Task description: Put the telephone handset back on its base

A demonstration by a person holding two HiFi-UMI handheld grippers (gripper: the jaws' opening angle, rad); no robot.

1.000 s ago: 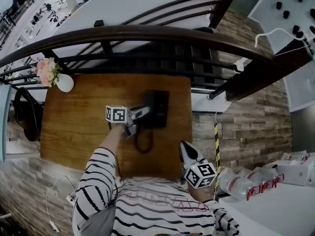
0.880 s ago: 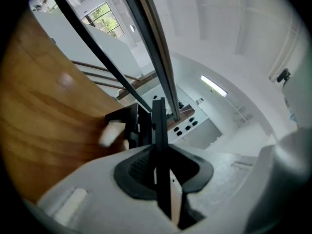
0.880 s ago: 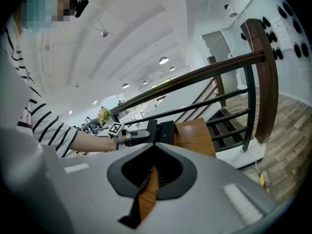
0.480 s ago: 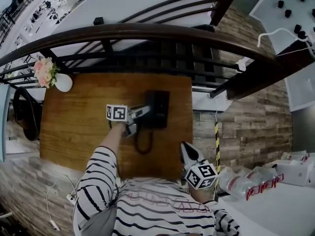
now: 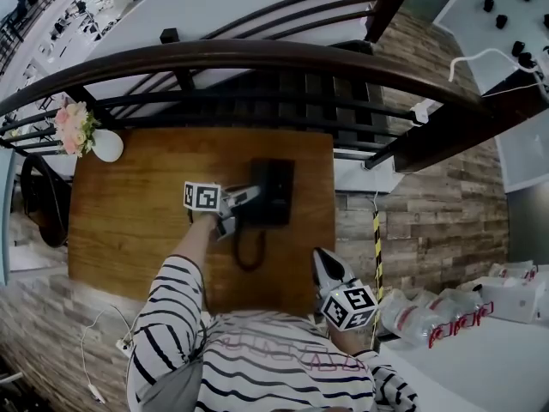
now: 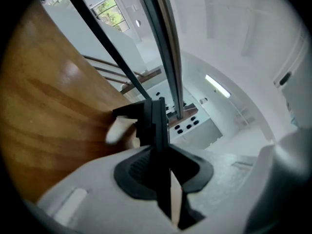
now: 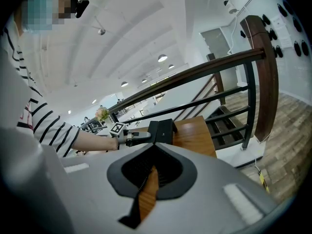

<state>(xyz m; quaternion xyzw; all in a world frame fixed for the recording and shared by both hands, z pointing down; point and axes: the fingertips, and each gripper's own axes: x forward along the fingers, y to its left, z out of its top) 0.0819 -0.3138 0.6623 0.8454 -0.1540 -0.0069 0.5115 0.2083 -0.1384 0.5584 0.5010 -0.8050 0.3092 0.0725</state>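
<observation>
The left claw (image 5: 238, 201) reaches in from the left, roughly level. It is clamped on the telephone handset (image 6: 157, 128): the left gripper view shows the black bar edge-on, pinched between the two jaws and rising straight out beyond them.

From above, the handset sits at the left edge of the black base (image 5: 279, 191), which rests on the far right part of the wooden table (image 5: 129, 230). The handset's long axis runs near to far, parallel to the base's own long side. The black cord (image 5: 249, 249) loops toward the near edge of the table.

The cradle therefore lies directly under, or just right of, what the claw holds. I judge that only a short settle downward remains, with hardly any sideways travel. No view shows whether the handset already touches the base.

The right claw (image 5: 324, 269) hangs at the near right corner of the table, well apart from the telephone. Its jaws are drawn together on nothing. The left hand is plainly the nearer one and the one doing the work.

The main risk looks like the handset landing skewed if it tilts off the base's line.
</observation>
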